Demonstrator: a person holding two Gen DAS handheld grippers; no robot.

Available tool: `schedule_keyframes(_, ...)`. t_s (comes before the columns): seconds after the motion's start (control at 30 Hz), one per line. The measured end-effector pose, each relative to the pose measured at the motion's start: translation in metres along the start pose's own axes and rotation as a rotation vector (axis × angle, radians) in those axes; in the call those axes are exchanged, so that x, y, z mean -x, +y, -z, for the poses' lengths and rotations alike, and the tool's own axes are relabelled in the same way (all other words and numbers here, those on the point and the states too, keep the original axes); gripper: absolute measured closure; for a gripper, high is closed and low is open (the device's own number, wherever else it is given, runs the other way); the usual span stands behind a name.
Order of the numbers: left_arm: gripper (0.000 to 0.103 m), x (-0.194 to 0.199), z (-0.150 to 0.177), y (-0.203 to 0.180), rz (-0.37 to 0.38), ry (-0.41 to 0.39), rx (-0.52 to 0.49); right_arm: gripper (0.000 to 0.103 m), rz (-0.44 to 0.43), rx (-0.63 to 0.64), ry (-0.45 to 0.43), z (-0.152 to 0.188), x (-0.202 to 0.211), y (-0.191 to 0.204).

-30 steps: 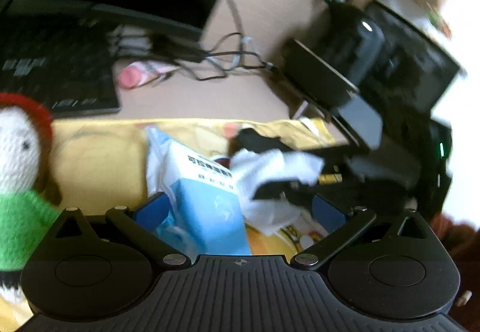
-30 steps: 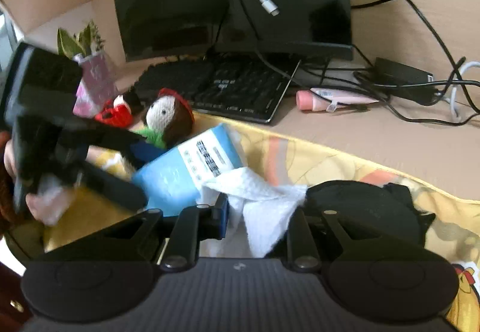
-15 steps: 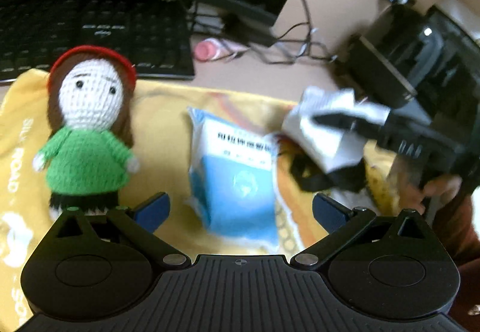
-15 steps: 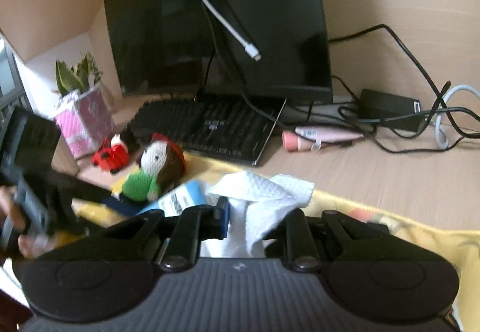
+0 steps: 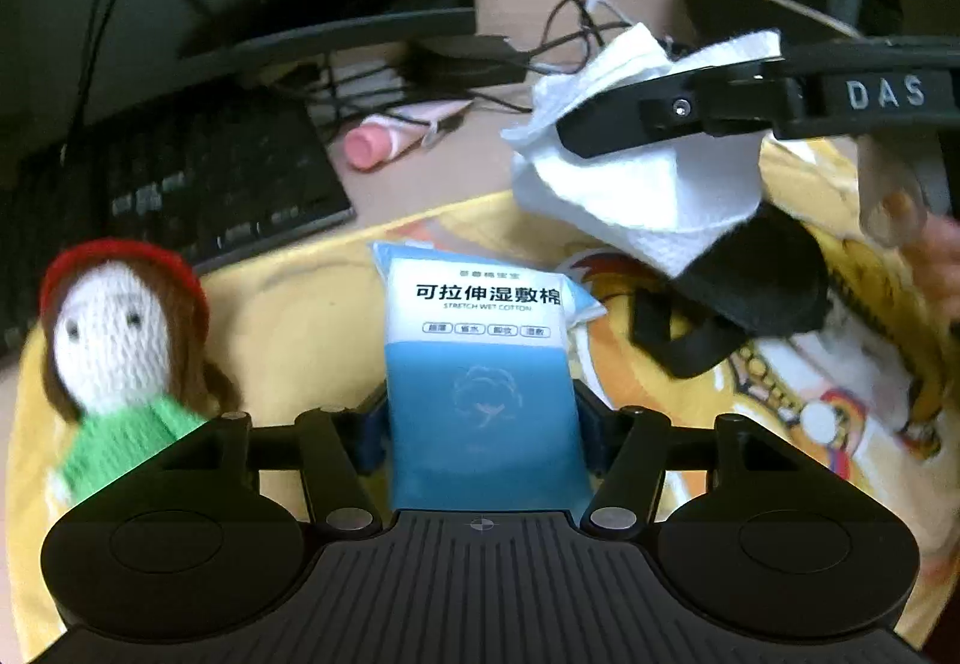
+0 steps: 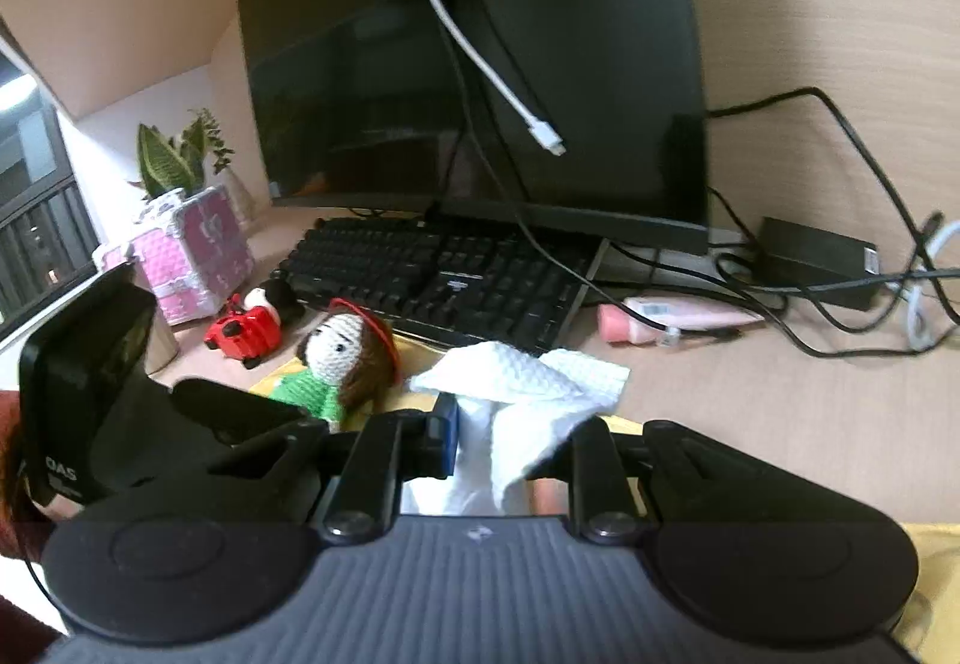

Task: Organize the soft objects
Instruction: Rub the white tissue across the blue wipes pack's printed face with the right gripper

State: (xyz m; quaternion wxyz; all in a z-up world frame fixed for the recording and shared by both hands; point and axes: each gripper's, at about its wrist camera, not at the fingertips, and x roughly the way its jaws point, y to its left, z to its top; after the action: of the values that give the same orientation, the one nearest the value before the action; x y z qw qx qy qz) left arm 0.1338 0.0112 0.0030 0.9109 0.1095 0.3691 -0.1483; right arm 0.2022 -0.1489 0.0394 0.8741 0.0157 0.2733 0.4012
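The left gripper [image 5: 483, 424] is clamped on the lower half of the blue-and-white pack of wet cotton pads [image 5: 480, 358], one finger pressed against each side of it, and the pack lies on the yellow printed cloth [image 5: 300, 328] that covers the near part of the desk [image 6: 750, 400]. Just to the left of the pack lies the knitted doll [image 5: 114, 340], red hat, brown hair, green jumper, face up on the same cloth. Over on the right, the right gripper [image 6: 510, 442] is closed tight on a crumpled white paper towel [image 6: 522, 382]; the towel bunches up out of the narrow gap between the fingers and flops forward over them. From the left wrist camera that towel [image 5: 630, 196] hangs in the air above the cloth, pinched in the black fingers, clear of the pack and above a black cloth item with a strap [image 5: 756, 280] that lies on the yellow cloth to the right of the pack. Behind it all, a black keyboard [image 6: 444, 274] sits at the far edge of the cloth in front of a dark monitor [image 6: 480, 63], a pink tube [image 6: 672, 316] lies on the bare desk among black cables, and a pink box [image 6: 192, 256] with a plant stands at far left next to a small red toy [image 6: 240, 334].
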Motion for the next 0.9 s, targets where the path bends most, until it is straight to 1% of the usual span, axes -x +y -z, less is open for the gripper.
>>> schedule_keyframes(0.03,0.041,0.002,0.001,-0.007,-0.067,-0.031,-0.095,0.082,0.01,-0.005,-0.005,0.0,0.001,-0.001)
schedule_keyframes(0.07,0.041,0.004,0.004,-0.016,-0.151,-0.075,-0.213,0.082,0.02,-0.01,-0.01,-0.001,0.003,-0.002)
schedule_keyframes(0.13,0.04,0.001,0.016,-0.037,-0.351,-0.171,-0.492,0.082,0.025,-0.011,-0.03,-0.005,0.005,0.001)
schedule_keyframes(0.2,0.039,-0.009,0.036,-0.056,-0.564,-0.251,-0.782,0.082,0.02,-0.004,-0.06,-0.012,0.008,0.007)
schedule_keyframes(0.23,0.038,-0.014,0.045,-0.063,-0.643,-0.282,-0.902,0.082,0.01,0.003,-0.081,-0.017,0.009,0.012)
schedule_keyframes(0.27,0.037,-0.019,0.054,-0.067,-0.684,-0.296,-0.985,0.082,0.0,0.011,-0.103,-0.021,0.011,0.018)
schedule_keyframes(0.3,0.037,-0.022,0.059,-0.069,-0.698,-0.3,-1.027,0.082,-0.017,0.018,-0.127,-0.026,0.012,0.024)
schedule_keyframes(0.37,0.036,-0.025,0.066,-0.071,-0.695,-0.3,-1.056,0.082,-0.057,0.037,-0.153,-0.036,0.011,0.039)
schedule_keyframes(0.4,0.036,-0.026,0.069,-0.071,-0.691,-0.3,-1.063,0.082,-0.081,0.053,-0.149,-0.04,0.006,0.047)
schedule_keyframes(0.47,0.034,-0.024,0.072,-0.07,-0.692,-0.311,-1.07,0.082,-0.098,0.09,-0.111,-0.044,-0.011,0.059)
schedule_keyframes(0.53,0.034,-0.021,0.071,-0.068,-0.675,-0.316,-1.05,0.082,-0.067,0.118,-0.061,-0.041,-0.028,0.064)
schedule_keyframes(0.6,0.032,-0.015,0.07,-0.066,-0.642,-0.316,-1.015,0.082,-0.04,0.104,-0.023,-0.035,-0.037,0.06)
schedule_keyframes(0.67,0.032,-0.007,0.066,-0.064,-0.581,-0.308,-0.958,0.081,-0.035,0.054,-0.004,-0.029,-0.038,0.051)
schedule_keyframes(0.73,0.024,0.0,0.058,-0.058,-0.507,-0.3,-0.874,0.081,-0.023,0.014,0.014,-0.024,-0.033,0.043)
schedule_keyframes(0.77,0.016,0.005,0.055,-0.055,-0.471,-0.299,-0.833,0.081,-0.018,0.008,0.019,-0.02,-0.031,0.04)
schedule_keyframes(0.8,0.01,0.011,0.051,-0.053,-0.426,-0.3,-0.786,0.081,-0.015,0.005,0.024,-0.016,-0.03,0.038)
schedule_keyframes(0.9,0.009,0.027,0.039,-0.042,-0.29,-0.284,-0.656,0.081,0.003,0.017,0.016,-0.006,-0.024,0.036)
